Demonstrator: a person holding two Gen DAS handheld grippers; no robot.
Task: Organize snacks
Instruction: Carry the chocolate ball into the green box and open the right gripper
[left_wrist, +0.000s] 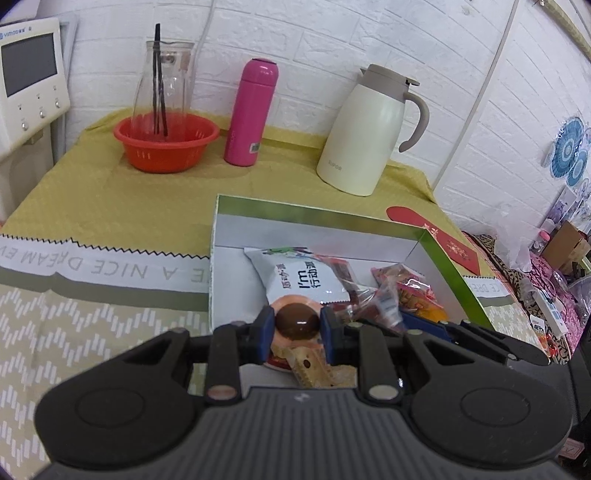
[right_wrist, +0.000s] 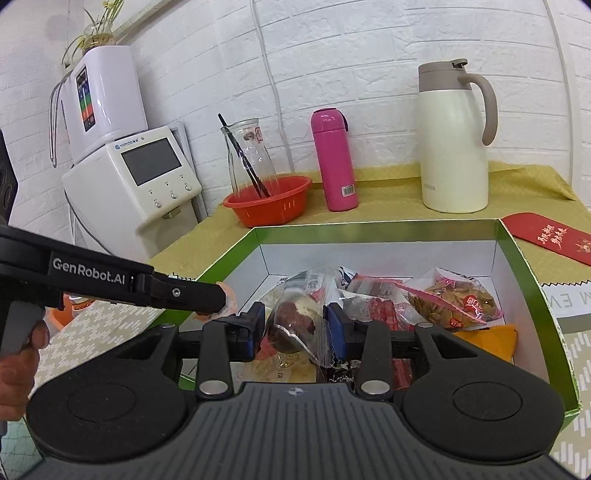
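Two snacks are in hand at once. Nearest me, my left hand-held gripper is clenched on a small packet with a glossy brown dome on a peach wrapper, poised at the near-left corner of the green-rimmed box. My right hand-held gripper has a clear-wrapped dark red snack, perhaps a date, between its blue pads; the pads look to be pressing its wrapper, so I read that as a grip, carried just over the near edge of the box.

Inside the box, beyond both tips, lies the pile already gathered: a white pouch with printed lettering toward the left wall, red-wrapped sweets in the middle, and a clear bag of brown pieces toward the right wall, with something orange below it.

I judge the step to be dropping these two into the box. Next I should carry each packet fully past the rim, lower it over a free patch of the floor, and ease the jaws apart, minding that the two grippers are close together at that corner.

Beyond the box on the bench lies a red envelope off its far-right corner. Farther back from the box stand a cream thermal jug, a pink flask, and a red colander holding a glass carafe, against the white brick wall.
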